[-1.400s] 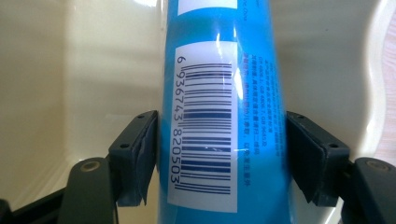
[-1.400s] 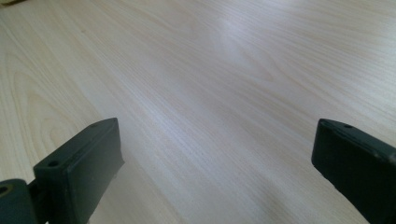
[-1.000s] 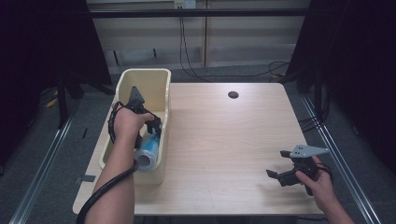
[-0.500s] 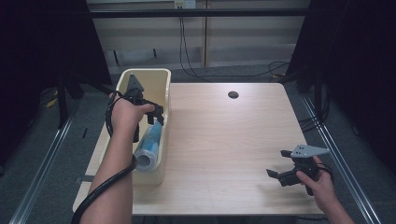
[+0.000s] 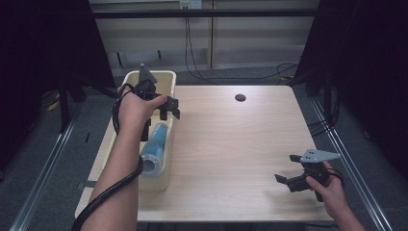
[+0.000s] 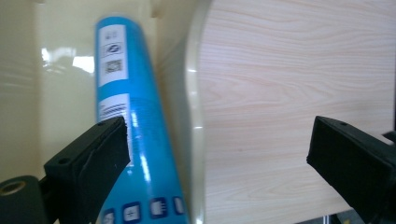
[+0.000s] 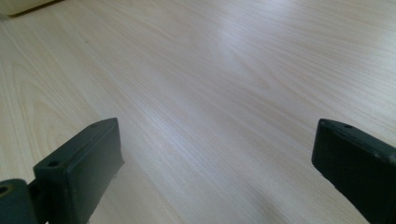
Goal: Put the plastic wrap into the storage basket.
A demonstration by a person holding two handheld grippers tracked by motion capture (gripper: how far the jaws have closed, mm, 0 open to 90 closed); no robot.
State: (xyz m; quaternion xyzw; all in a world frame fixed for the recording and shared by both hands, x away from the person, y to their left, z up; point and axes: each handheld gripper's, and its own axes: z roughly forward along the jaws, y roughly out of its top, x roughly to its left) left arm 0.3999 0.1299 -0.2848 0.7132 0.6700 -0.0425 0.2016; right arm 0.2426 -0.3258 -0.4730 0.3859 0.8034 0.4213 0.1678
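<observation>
A blue cylindrical tube (image 5: 154,144) with white labels lies lengthwise in a cream plastic bin (image 5: 166,76) at the table's left edge. My left gripper (image 5: 169,109) hovers above the bin's right rim, over the tube's far end. Its jaws have just been opening and stand wide, with nothing pressed between them. In the left gripper view the tube (image 6: 126,116) lies below my left gripper (image 6: 219,154), leaning against the bin wall (image 6: 180,79). My right gripper (image 5: 287,182) rests open near the table's front right corner. In the right gripper view my right gripper (image 7: 215,158) has bare wood between its jaws.
The light wooden table (image 5: 231,144) has a dark round hole (image 5: 240,97) near its far edge. Black cables (image 5: 192,53) hang behind the table. Metal rails run along the floor on both sides.
The left gripper has risen out of the bin and drifted toward its right rim. Its jaws have opened, and the blue tube stays lying in the bin. The right hand has kept still.
</observation>
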